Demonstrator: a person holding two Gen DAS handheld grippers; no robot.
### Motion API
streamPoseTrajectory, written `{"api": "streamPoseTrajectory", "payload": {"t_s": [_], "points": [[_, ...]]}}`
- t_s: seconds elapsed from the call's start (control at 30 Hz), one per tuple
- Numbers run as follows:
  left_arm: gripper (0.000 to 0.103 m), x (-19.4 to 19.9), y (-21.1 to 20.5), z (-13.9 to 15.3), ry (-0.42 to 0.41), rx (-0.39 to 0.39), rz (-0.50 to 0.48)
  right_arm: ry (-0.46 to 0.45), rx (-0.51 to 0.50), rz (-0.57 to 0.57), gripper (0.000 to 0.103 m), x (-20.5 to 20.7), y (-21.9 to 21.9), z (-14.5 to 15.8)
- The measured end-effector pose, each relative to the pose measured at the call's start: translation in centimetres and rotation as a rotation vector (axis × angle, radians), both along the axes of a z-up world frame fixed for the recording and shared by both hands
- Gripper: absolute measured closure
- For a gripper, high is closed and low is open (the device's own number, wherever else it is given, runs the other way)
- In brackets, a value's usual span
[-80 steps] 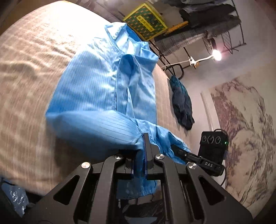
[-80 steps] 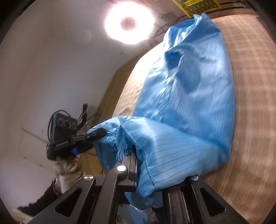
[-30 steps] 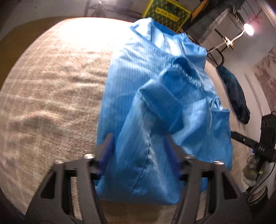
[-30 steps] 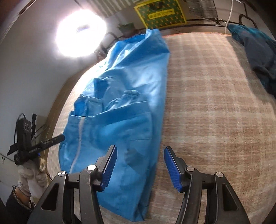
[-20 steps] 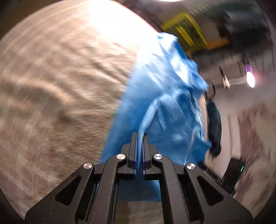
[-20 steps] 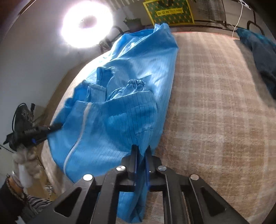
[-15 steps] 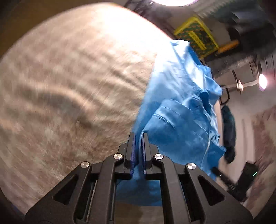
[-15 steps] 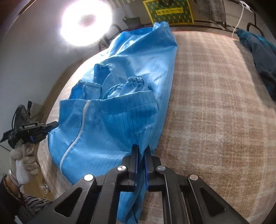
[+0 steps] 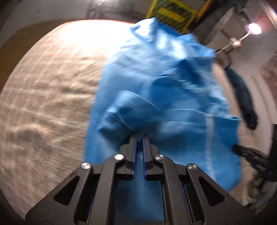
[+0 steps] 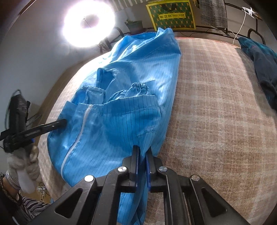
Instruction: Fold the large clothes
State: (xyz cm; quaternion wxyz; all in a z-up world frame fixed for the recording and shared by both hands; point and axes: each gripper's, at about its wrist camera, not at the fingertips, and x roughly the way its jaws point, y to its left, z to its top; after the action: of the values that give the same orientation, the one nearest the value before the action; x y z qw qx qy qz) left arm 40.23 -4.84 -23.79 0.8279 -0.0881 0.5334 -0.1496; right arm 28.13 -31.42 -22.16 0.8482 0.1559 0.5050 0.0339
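A large blue striped coat [image 10: 121,107] with a white zipper lies partly folded on a beige checked bed cover [image 10: 216,107]. Its collar points to the far end and its cuffed sleeves lie across the middle. My right gripper [image 10: 142,150] is shut on the coat's near right edge. My left gripper [image 9: 139,138] is shut on the coat's [image 9: 155,90] near left edge and lifts a fold of it. The left gripper also shows in the right wrist view [image 10: 58,123], at the coat's left side, held by a gloved hand.
A dark teal garment [image 10: 259,65] lies at the bed's right side, also in the left wrist view [image 9: 242,97]. A yellow-green box [image 10: 171,13], a potted plant [image 10: 134,26] and a ring light [image 10: 89,22] stand beyond the far end. The bed cover [image 9: 43,103] is bare left of the coat.
Both grippers were open over the coat a second ago; both have shut on its near edge. The left one has since swung right, lifting cloth.
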Motion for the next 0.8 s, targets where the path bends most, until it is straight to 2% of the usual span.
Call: {"api": "streamPoseTrajectory", "payload": {"t_s": [0.13,0.17,0.27,0.33,0.43,0.5,0.57,0.6,0.7,0.8], "points": [[0.100,0.5,1.1,0.4,-0.002,-0.018,0.037,0.051,0.009,-0.017,0.094,0.6,-0.3,-1.1],[0.100,0.4,1.2,1.0,-0.019,-0.029,0.039,0.050,0.008,-0.020,0.089,0.6,-0.4,-0.9],[0.100,0.2,1.3,3.5,-0.076,-0.074,0.035,-0.003,0.004,-0.034,0.072,0.5,-0.8,0.9],[0.100,0.2,0.7,5.6,-0.109,-0.130,0.015,-0.061,0.007,-0.040,0.071,0.5,-1.2,2.6],[0.097,1.4,-1.5,7.9,-0.147,-0.171,-0.066,-0.127,0.017,0.004,0.070,1.6,-1.6,4.5],[0.096,2.1,-2.7,8.5,-0.164,-0.201,-0.110,-0.170,0.004,0.046,0.063,2.8,-1.7,5.5],[0.096,3.1,-4.6,8.9,-0.176,-0.214,-0.172,-0.204,-0.049,0.059,0.044,4.0,-2.0,6.2],[0.096,3.3,-5.3,9.1,-0.184,-0.214,-0.202,-0.221,-0.065,0.059,0.040,4.9,-2.6,6.5],[0.096,4.8,-8.6,8.7,-0.187,-0.212,-0.303,-0.228,-0.031,0.021,0.038,9.2,-6.1,6.6],[0.096,6.6,-11.6,7.5,-0.156,-0.231,-0.398,-0.227,0.004,-0.012,0.038,14.2,-9.4,6.9]]}}
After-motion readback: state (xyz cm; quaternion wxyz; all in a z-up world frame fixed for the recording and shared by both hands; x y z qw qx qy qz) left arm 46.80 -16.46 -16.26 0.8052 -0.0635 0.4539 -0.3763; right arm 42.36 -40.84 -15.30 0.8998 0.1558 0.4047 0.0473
